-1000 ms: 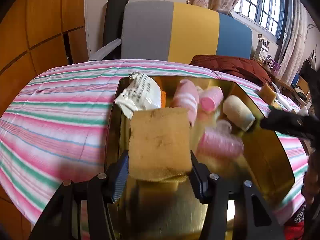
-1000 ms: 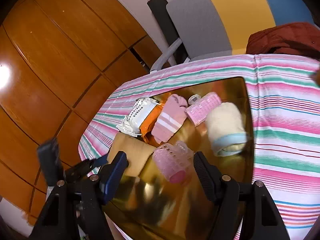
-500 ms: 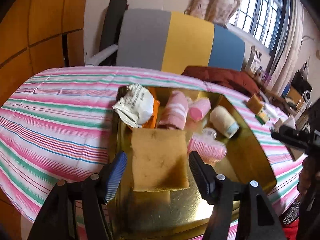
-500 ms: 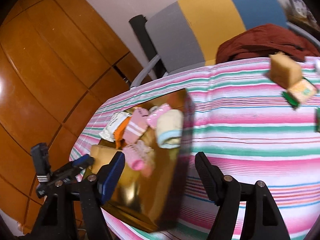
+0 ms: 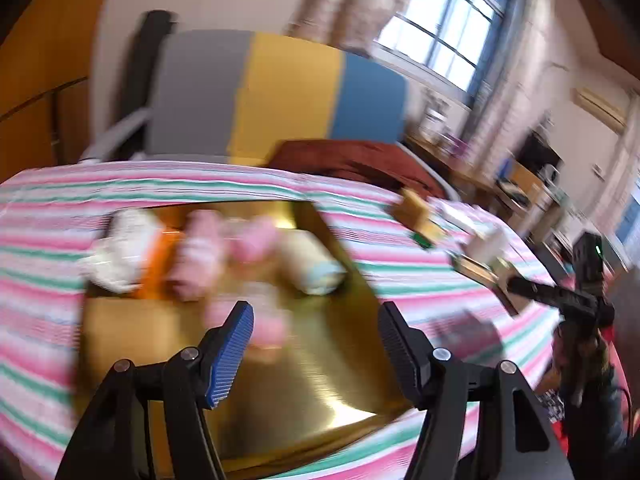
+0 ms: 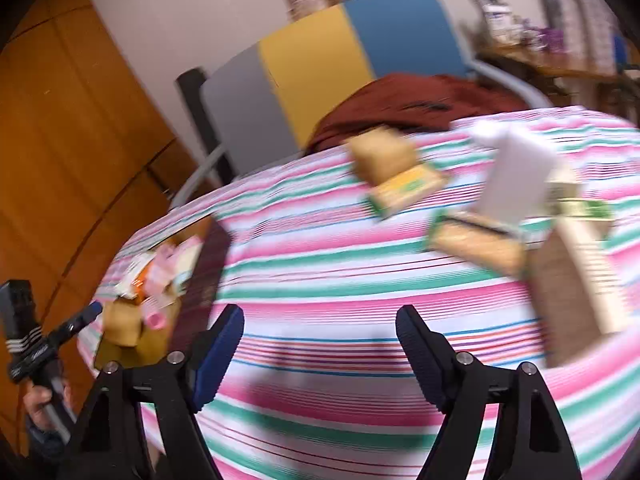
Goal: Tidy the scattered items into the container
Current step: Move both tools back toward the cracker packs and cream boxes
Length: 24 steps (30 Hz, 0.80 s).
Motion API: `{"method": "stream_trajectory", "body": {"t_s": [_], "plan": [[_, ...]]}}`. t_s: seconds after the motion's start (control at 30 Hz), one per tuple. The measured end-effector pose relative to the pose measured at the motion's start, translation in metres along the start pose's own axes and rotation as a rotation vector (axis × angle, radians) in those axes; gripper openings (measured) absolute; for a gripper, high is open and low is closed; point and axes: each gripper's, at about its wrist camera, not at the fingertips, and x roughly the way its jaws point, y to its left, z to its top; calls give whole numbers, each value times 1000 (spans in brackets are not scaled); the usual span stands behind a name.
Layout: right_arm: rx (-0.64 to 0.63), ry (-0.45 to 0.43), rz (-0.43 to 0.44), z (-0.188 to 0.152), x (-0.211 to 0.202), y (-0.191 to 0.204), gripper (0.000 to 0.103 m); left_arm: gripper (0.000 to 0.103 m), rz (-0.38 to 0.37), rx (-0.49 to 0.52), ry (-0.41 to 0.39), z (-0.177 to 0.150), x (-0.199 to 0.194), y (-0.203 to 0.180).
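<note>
The gold tray (image 5: 320, 364) sits on the striped tablecloth and holds a yellow sponge (image 5: 128, 328), pink rolls (image 5: 200, 248), a cream roll (image 5: 312, 264) and a white packet (image 5: 120, 248). My left gripper (image 5: 316, 344) is open and empty above the tray's near right part. My right gripper (image 6: 320, 352) is open and empty over bare cloth. Scattered ahead of it lie a yellow sponge (image 6: 380, 156), a yellow-green box (image 6: 408, 192), a white bottle (image 6: 516, 176), a scrub sponge (image 6: 476, 244) and a wooden comb (image 6: 576, 280). The tray shows at the left in the right wrist view (image 6: 132, 344).
A grey, yellow and blue chair back (image 5: 280, 96) stands behind the table with a dark red cloth (image 6: 400, 108) on its seat. Wooden wall panels (image 6: 60, 160) are at the left. The other hand-held gripper shows at the right in the left wrist view (image 5: 560, 300).
My left gripper let go of the yellow sponge, which now lies in the tray, and swung right. My right gripper swung right, away from the tray and towards the scattered items.
</note>
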Motion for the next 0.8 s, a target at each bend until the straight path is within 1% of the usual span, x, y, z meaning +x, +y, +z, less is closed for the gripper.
{"method": "stream_trajectory", "body": {"t_s": [0.17, 0.3, 0.47, 0.63, 0.73, 0.8], "plan": [[43, -37, -108, 9, -34, -49, 83, 67, -87, 67, 123, 2, 45, -59], [72, -43, -173, 19, -47, -77, 85, 67, -123, 122, 166, 5, 73, -100], [84, -21, -209, 24, -49, -97, 87, 67, -142, 209, 179, 8, 99, -145], [81, 7, -230, 27, -44, -110, 87, 67, -118, 301, 188, 11, 122, -176], [78, 30, -246, 27, -38, -114, 88, 67, -81, 369, 179, 15, 135, -195], [72, 50, -263, 27, -33, -118, 88, 67, -81, 399, 187, 19, 145, -205]]}}
